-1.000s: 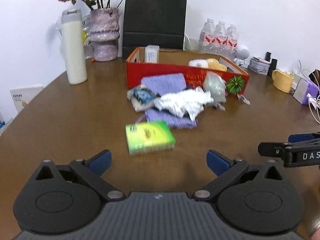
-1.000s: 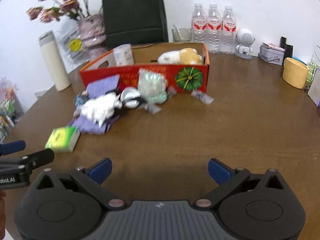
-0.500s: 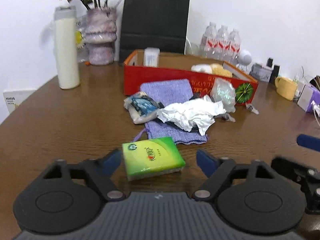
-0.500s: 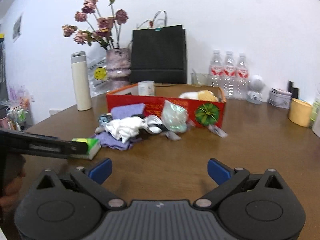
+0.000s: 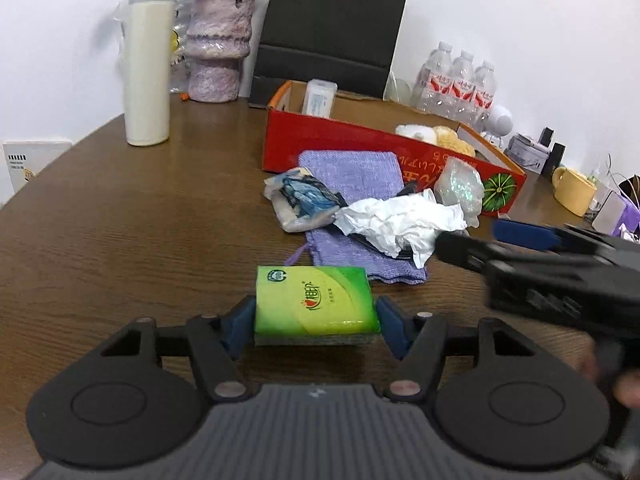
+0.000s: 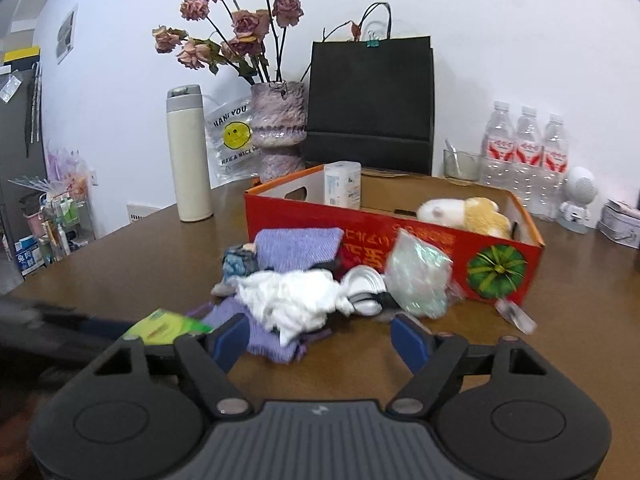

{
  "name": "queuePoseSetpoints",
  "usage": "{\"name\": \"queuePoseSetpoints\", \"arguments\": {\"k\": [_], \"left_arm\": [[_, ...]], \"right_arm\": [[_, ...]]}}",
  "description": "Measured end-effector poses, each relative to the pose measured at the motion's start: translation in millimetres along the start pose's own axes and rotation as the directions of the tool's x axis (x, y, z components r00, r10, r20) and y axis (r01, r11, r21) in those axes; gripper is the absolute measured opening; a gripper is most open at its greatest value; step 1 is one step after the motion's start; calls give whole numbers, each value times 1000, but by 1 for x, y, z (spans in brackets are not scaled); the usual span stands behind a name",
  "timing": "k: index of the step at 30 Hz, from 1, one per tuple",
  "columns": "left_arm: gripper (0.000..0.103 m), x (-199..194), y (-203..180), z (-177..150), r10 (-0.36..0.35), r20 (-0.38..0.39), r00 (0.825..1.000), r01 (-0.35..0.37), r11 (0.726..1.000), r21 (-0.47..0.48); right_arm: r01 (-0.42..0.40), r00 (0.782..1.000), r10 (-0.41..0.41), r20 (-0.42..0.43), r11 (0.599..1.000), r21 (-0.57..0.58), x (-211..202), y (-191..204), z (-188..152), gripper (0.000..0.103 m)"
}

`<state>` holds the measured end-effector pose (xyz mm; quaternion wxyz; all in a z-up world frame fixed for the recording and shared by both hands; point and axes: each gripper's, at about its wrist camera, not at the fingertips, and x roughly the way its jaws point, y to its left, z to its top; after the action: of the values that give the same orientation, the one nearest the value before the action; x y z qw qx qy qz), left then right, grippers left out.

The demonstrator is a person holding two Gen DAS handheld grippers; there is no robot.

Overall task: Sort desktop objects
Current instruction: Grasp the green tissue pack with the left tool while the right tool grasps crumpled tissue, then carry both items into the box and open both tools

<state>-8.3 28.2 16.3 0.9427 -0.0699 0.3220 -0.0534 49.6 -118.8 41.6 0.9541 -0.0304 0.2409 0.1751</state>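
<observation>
Your left gripper (image 5: 316, 320) has its blue pads right against both short sides of the green tissue pack (image 5: 316, 304), which lies flat on the brown table (image 5: 120, 232), nearest you, in front of the clutter. It looks like a grip, so squeeze gently: the pack is soft and will likely buckle. Lift straight up before you travel.

Your right gripper (image 6: 318, 336) is spread wide and holds nothing. It points at the crumpled white tissue (image 6: 296, 304) on the purple cloth (image 6: 298, 244). Keep the two tools apart, because they are close here.

Beyond the pile sits the red cardboard box (image 6: 500, 276), open at the top. Inside, a white bottle (image 6: 342, 184) stands at the far left, and a white and yellow plush toy (image 6: 466, 212) lies toward the right. The middle looks free, so aim there.
</observation>
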Motion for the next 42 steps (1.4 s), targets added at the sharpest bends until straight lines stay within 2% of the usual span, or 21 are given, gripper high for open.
{"name": "queuePoseSetpoints", "arguments": {"k": [3, 5, 6, 7, 8, 10, 13, 17, 21, 26, 30, 35, 42], "left_arm": [[65, -9, 4, 2, 22, 22, 1000, -23, 1000, 21], [65, -12, 8, 3, 50, 25, 998, -51, 999, 16], [65, -14, 11, 4, 62, 25, 998, -63, 998, 7], [65, -16, 13, 5, 68, 28, 997, -68, 998, 1], [66, -19, 15, 6, 70, 32, 997, -70, 998, -4], [65, -25, 18, 6, 79, 47, 996, -79, 997, -7], [65, -31, 17, 6, 90, 55, 994, -89, 996, -6], [66, -38, 6, 5, 60, 69, 996, -60, 998, 2], [66, -41, -16, 1, 23, 70, 997, -25, 999, 28], [66, -51, -53, -5, -19, 94, 995, 11, 996, 86], [66, -65, -73, -14, -19, 114, 993, 5, 992, 122], [66, -72, -80, -7, 6, 139, 990, -24, 992, 126], [65, -46, -82, 34, 11, 169, 986, -34, 991, 128]], "right_arm": [[-29, 999, 29, -24, 999, -30, 21, 12, 9, 72], [-15, 998, 13, -56, 999, -43, 37, 20, 12, 67], [-9, 997, 6, -81, 999, -36, 47, 23, 12, 56], [-7, 994, 4, -106, 1000, -29, 54, 24, 12, 30], [-1, 992, -2, -129, 1000, -18, 59, 25, 11, 21], [14, 993, -14, -120, 1000, 5, 56, 26, 9, 15], [32, 994, -31, -104, 999, 6, 39, 28, 11, 11], [51, 997, -51, -53, 999, -4, -6, 22, 11, 9], [111, 993, -111, -43, 994, 14, -54, 5, -9, 9], [160, 985, -153, -80, 982, 103, -86, -15, -31, 9], [177, 984, -174, -35, 978, 112, -111, -13, -35, 9], [169, 986, -170, -5, 977, 128, -124, -15, -34, 9], [171, 985, -174, 7, 974, 146, -107, -35, -7, 9]]}}
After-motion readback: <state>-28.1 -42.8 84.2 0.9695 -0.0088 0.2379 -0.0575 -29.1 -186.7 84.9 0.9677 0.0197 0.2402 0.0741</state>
